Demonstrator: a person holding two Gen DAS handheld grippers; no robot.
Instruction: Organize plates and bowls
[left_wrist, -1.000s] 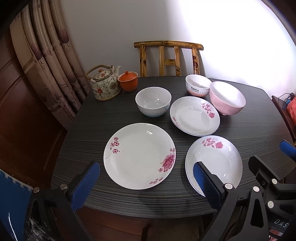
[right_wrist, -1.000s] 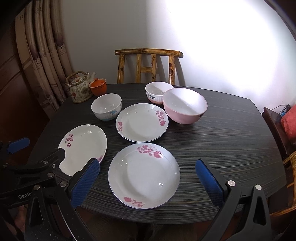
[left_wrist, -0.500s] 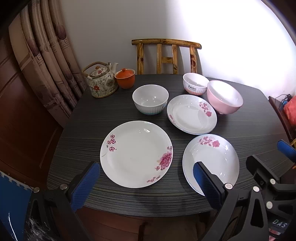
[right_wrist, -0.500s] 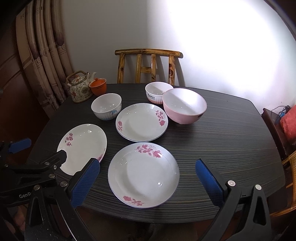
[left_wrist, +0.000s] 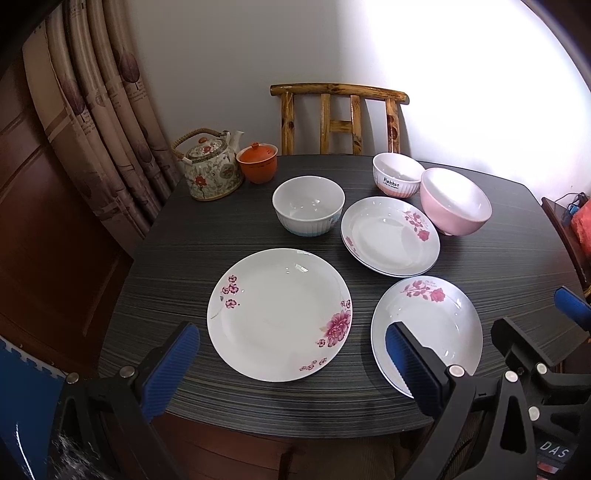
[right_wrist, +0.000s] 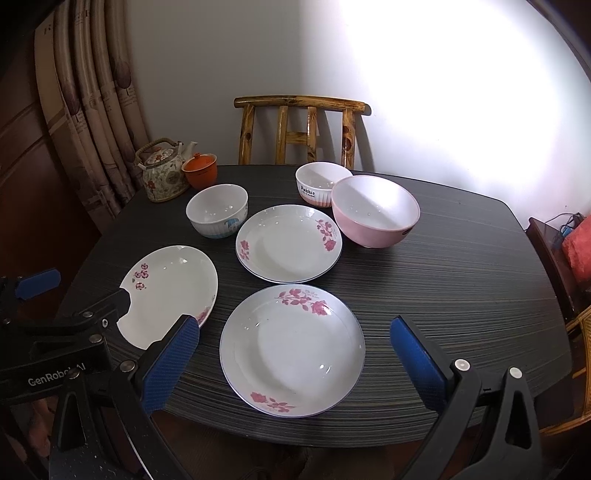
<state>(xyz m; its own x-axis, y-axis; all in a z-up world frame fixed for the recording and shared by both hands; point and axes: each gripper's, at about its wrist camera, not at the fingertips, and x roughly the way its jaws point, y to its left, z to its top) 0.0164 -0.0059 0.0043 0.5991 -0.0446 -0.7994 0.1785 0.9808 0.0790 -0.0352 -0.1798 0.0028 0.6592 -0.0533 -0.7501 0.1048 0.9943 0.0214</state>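
Nothing is picked up yet, so I judge this to be the very start of the job: the approach to the first plate. Both tools are held above the near edge of the counter (left_wrist: 177, 236), and all the dishes lie separately on it.

The left gripper (left_wrist: 288, 360) has its fingers wide apart and empty. The large flat plate (left_wrist: 279, 314) lies between and just ahead of them. The right gripper (right_wrist: 295, 350) is the same, fingers wide apart and holding nothing, with the near deep plate (right_wrist: 291, 349) between and just ahead of its fingers.

Beyond the right fingers lies the far deep plate (right_wrist: 288, 243), apart from the near one. Further ahead stand three bowls: the white bowl (right_wrist: 217, 214) to the left, the Rabbit bowl (right_wrist: 319, 188) in the middle, and the pink bowl (right_wrist: 375, 210) to the right, close beside the Rabbit bowl. A teapot (left_wrist: 210, 170) and an orange cup (left_wrist: 257, 164) stand at the far left corner, and I think they are not part of the job.

For the next move, I think one gripper must go down to the rim of a plate, one finger under the edge and one above it. The plates lie flat on the counter, so getting under the rim is probably the difficult part. The two deep plates look alike and should stack well; the bowls may nest by size.
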